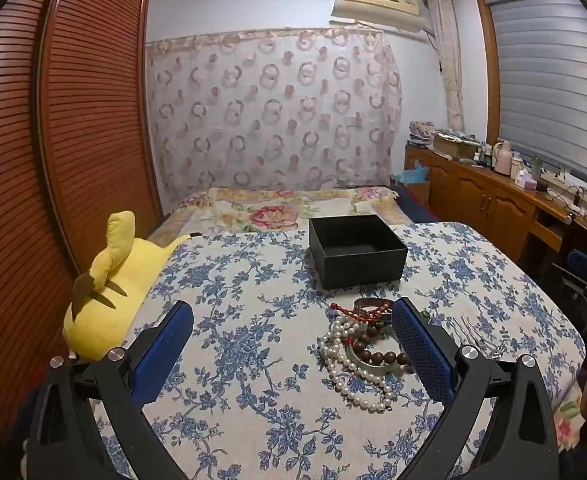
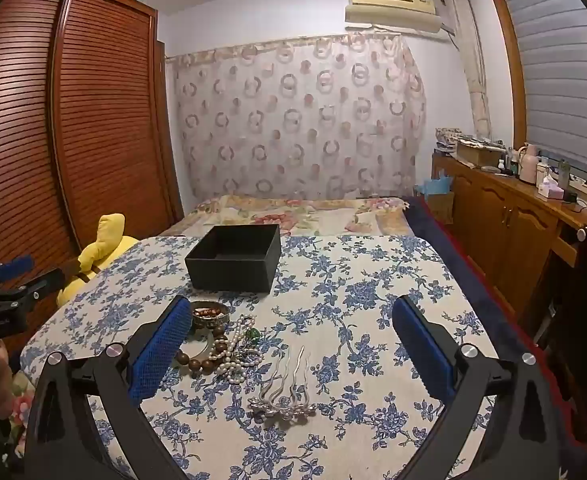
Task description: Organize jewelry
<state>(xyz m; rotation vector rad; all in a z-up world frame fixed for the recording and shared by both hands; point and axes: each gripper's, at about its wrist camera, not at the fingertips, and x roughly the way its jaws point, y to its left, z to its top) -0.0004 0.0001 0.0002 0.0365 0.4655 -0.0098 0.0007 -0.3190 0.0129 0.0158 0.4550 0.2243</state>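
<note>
An open black box (image 1: pixel 356 250) stands on the blue-flowered cloth, also in the right wrist view (image 2: pixel 234 257). In front of it lies a jewelry pile: a white pearl necklace (image 1: pixel 349 376), brown wooden beads (image 1: pixel 377 356), a red cord bracelet (image 1: pixel 349 313) and a metal bangle (image 1: pixel 369 303). The right wrist view shows the bangle (image 2: pixel 210 314), pearls (image 2: pixel 233 354), wooden beads (image 2: pixel 197 364) and silver hair combs (image 2: pixel 283 388). My left gripper (image 1: pixel 293 320) is open, its right finger beside the pile. My right gripper (image 2: pixel 292 316) is open above the combs.
A yellow plush toy (image 1: pixel 109 280) lies at the table's left edge by the louvered wardrobe (image 1: pixel 65 128). A bed (image 1: pixel 277 210) lies behind the table. A wooden cabinet (image 2: pixel 505 216) with clutter runs along the right wall.
</note>
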